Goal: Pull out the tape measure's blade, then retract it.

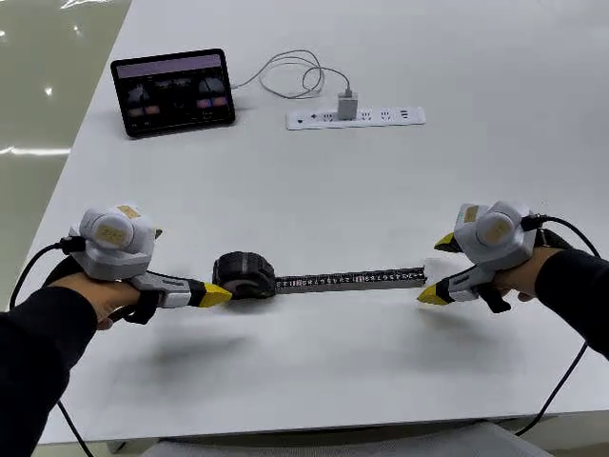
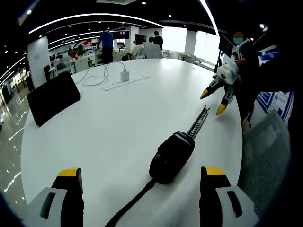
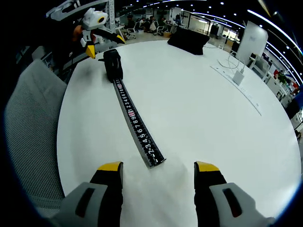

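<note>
Tape case sits on the table, near the front edge, left of centre. The blade is out and lies flat, with its long axis running straight from the case toward the right gripper.

Left gripper is released, jaws spread wide. The case is just ahead on its centre line and not touching it. A black strap trails from the case back between the jaws.

Right gripper is also released, jaws apart. The blade's end lies just in front of the tips, roughly centred in the gap, with no grip on it.

So the left is nearer the case and the right is nearer the blade end. The two grippers face each other along the blade's line.

Judgement: the pull-out looks done and retracting comes next. That move runs along the blade axis toward the case, with the left steadying the case so it doesn't slide.

The front table edge is near both grippers, so there is little room that way. There is plenty of bare top toward the far side. The tablet and power strip are well apart from the work.

Risks: the blade could snap back, or the case could skid left.
</note>
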